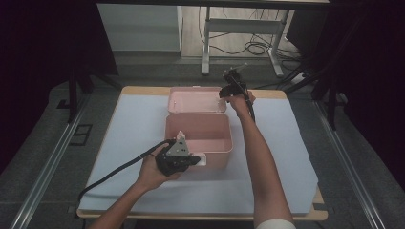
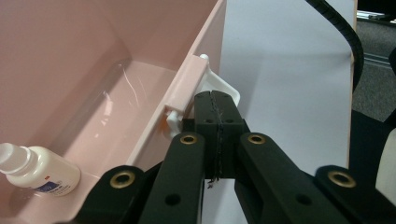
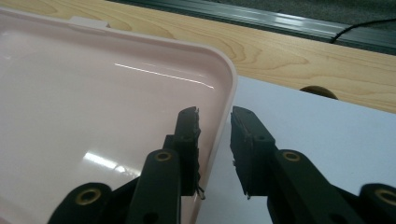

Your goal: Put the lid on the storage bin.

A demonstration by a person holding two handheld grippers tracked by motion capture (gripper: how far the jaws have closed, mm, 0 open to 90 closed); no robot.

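Fingers of your right gripper [image 3: 215, 144] stood apart astride the lid [image 3: 107, 116], one pad inside the rim and the other outside it, with a gap on both sides, so nothing was clamped. The left gripper [image 2: 215, 135] had its pads pressed together just beside the white latch [image 2: 219, 86] on the front wall of the box [image 2: 154, 126]; whether a thin part of the latch lay between them you could not tell from that view. In the high view your left gripper [image 1: 177, 157] sat at the near wall of the box [image 1: 224, 138], and your right gripper [image 1: 232, 86] reached over the far right corner of the lid [image 1: 196, 102], which lay open, tipped back behind the box on the white mat [image 1: 286, 157]. Inside the box, on its floor against a wall, a small white bottle [image 2: 42, 175] lay on its side. Judging by this, you were at the closing step: the left hand steadied the box at the latch while the right lined up on the lid's edge. The next move would call for closing the right pads squarely on that rim, then swinging the lid forward over its hinge without dragging the box. You would need the left gripper clear of the latch before the lid came down, or the catch could be blocked.
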